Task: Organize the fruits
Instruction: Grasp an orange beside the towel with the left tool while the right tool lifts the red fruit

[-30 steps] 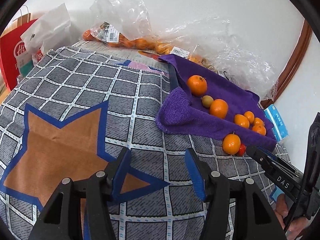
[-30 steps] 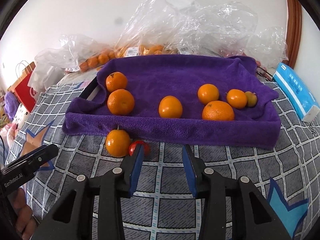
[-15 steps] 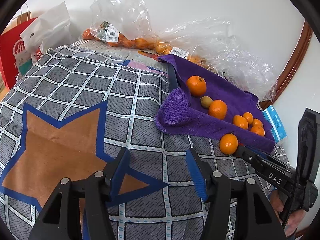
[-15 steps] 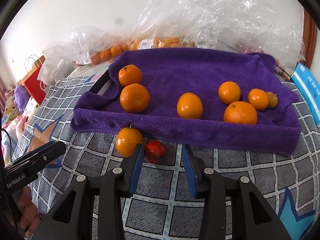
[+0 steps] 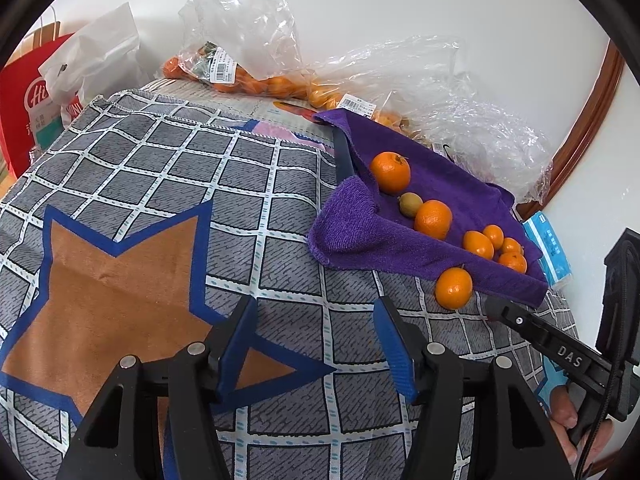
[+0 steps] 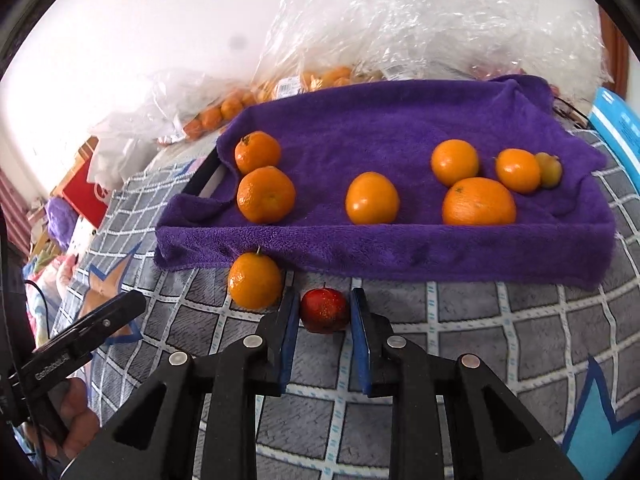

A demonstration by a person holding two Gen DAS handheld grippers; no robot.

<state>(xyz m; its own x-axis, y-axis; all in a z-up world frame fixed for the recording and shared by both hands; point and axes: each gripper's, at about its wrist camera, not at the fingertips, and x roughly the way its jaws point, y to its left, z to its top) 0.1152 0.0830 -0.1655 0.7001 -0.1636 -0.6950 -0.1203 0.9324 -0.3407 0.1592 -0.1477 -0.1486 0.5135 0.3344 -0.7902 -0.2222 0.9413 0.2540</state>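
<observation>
right claw [image 6: 325, 312]: its jaws stand closed in on the small red fruit [image 6: 324, 310], one blue pad against each side, so it is pinching the fruit low over the checked cloth [image 6: 500, 344].
red fruit's place: dead centre between the pads, straight ahead along the claw's line, lying on the checked cloth just in front of the purple towel's near edge.
red fruit's shape: round, with no long axis that matters; the stem end seems to point up, though it is too small to be sure.
loose orange [image 6: 254, 280]: just left of the left pad, near it, touching the towel's hem; a sideways swing could nudge it.
left claw [image 5: 316, 344]: spread, with nothing between its pads, well off to the left over the star pattern; the right claw is plainly the nearer one.
purple towel [image 6: 400, 120]: directly beyond the red fruit, its front fold raised like a low lip.
fruits on towel: several oranges in a loose row, with a gap between the middle orange [image 6: 372, 198] and the big orange [image 6: 478, 202].
judged next move: lift, carry forward over the lip, and set down in that gap.
plastic bags [image 6: 400, 20]: farthest back, by the wall, with more oranges inside.
</observation>
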